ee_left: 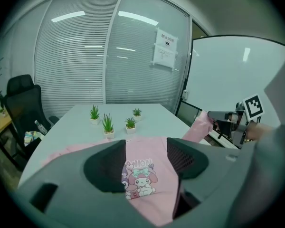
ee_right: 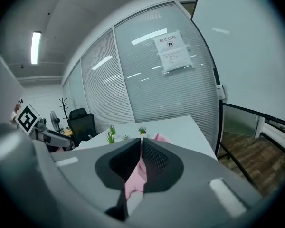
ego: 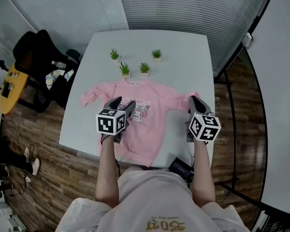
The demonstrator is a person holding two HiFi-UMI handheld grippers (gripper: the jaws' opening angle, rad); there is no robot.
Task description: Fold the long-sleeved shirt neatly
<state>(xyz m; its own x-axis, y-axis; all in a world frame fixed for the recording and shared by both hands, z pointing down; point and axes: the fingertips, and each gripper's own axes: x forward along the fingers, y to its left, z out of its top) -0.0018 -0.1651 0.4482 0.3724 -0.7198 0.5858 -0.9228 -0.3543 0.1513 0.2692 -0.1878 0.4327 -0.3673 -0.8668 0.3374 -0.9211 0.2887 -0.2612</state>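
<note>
Room: glass-walled office with slatted blinds and a wooden floor; black chair [ego: 38, 57] off to the left.
Surface: white surface [ego: 193, 57], with four small potted plants [ego: 124, 69] grouped toward the far end.
Shirt: pink long-sleeved shirt [ego: 147, 129] spread face up, cartoon print showing, collar toward the plants, hem at the near edge.
Left sleeve: left sleeve [ego: 89, 98] bunched on the surface, not yet folded.
Right sleeve: right sleeve [ego: 181, 100] raised at its outer end, clear of the surface.
Right hand-held gripper: right hand-held gripper [ee_right: 141, 144] pressed together, pinching pink sleeve fabric between the pads.
Left hand-held gripper: left hand-held gripper [ee_left: 146, 151] spread wide above the chest print, pads clear of the cloth, nothing gripped.
Step in hand: most likely the first fold, taking the right sleeve inward across the body.
Next move calls for: carrying the pinched sleeve over the chest and laying it flat without dragging the body out of line; probably pinning the shoulder line with the free hand-held gripper to give a straight crease.
</note>
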